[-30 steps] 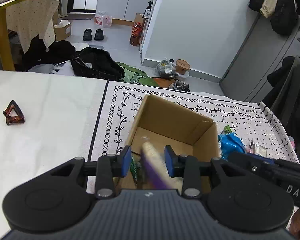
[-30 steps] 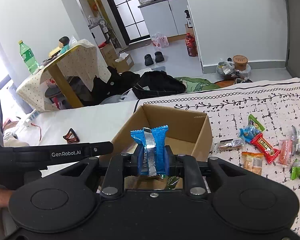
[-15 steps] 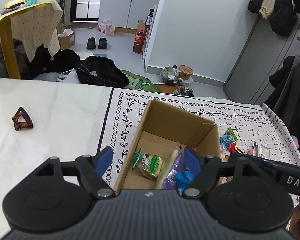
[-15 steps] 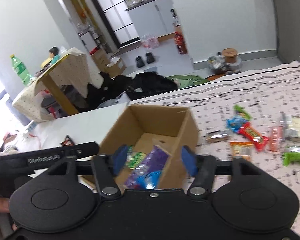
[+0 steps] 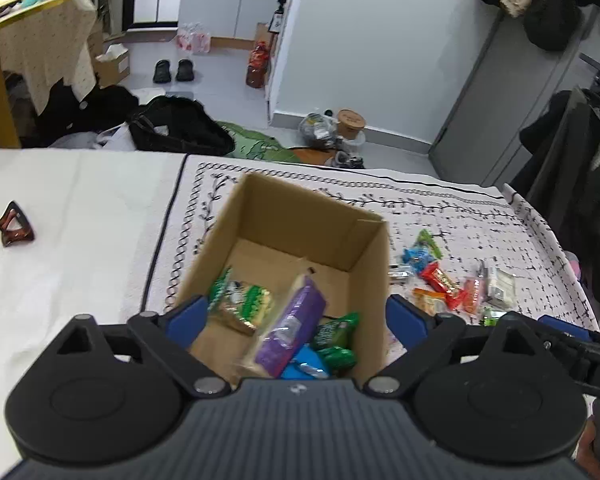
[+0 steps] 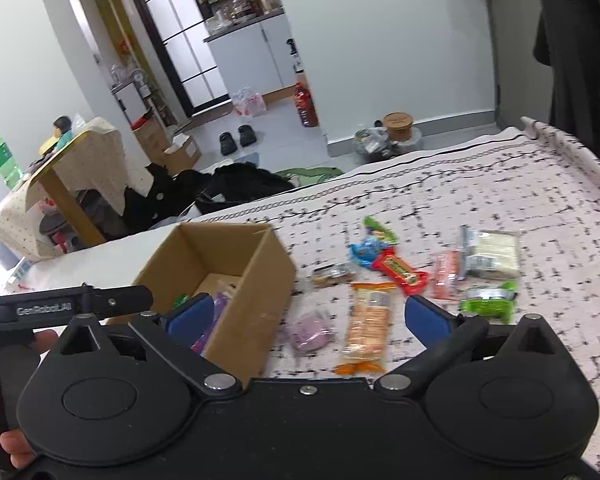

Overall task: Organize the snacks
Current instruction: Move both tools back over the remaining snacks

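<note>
Cardboard box (image 5: 300, 224) sits on the patterned cloth (image 6: 480, 184), holding a purple packet (image 5: 290, 334), green packets (image 5: 242, 300) and a blue one (image 5: 304, 364). Left gripper (image 5: 298, 318) hangs over it, jaws spread wide and empty. Right gripper (image 6: 306, 314) is likewise wide open, empty, above loose snacks: an orange bar (image 6: 366, 328), a red bar (image 6: 400, 272), and a green packet (image 6: 488, 300).

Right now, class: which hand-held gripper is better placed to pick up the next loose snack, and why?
Right. The right hand-held gripper is open over the loose snacks, with the orange packet between its fingers. The left hand-held gripper, also open, is over the box, away from the pile.
</note>
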`<state>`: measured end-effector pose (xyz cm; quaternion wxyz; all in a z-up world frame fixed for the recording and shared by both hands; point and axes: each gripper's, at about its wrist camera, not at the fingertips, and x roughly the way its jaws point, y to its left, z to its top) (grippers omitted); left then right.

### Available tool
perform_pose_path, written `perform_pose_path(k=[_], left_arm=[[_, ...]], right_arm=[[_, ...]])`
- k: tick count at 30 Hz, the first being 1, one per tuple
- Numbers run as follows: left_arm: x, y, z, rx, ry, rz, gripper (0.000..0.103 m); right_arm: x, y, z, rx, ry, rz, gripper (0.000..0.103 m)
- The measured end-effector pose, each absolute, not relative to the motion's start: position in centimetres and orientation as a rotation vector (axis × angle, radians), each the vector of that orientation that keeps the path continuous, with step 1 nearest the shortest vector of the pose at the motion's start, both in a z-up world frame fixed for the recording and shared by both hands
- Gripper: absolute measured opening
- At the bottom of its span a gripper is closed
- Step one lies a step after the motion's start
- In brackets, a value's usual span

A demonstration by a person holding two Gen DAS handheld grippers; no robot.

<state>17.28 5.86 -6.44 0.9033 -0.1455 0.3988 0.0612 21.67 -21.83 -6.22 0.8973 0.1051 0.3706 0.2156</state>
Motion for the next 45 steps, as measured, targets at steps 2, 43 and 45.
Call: perform_pose_path(k=[2,43,45], left_arm=[[17.4,4.9,-6.2,-0.284,0.815,0.119,0.103],[23.4,-8.0,-8.6,-0.231,0.9,-0.019,0.1],[23.9,-8.4,-9.2,-0.213,0.906,-0.024,0.1]], right_arm=[[21.5,-22.7,-6.2,0.229,0.759,0.431,0.103],[25.3,-34.1,-11.3,0.286,0.884,0.304,0.087],[25.7,-34.1,-11.7,0.29,0.896,0.307,0.085]])
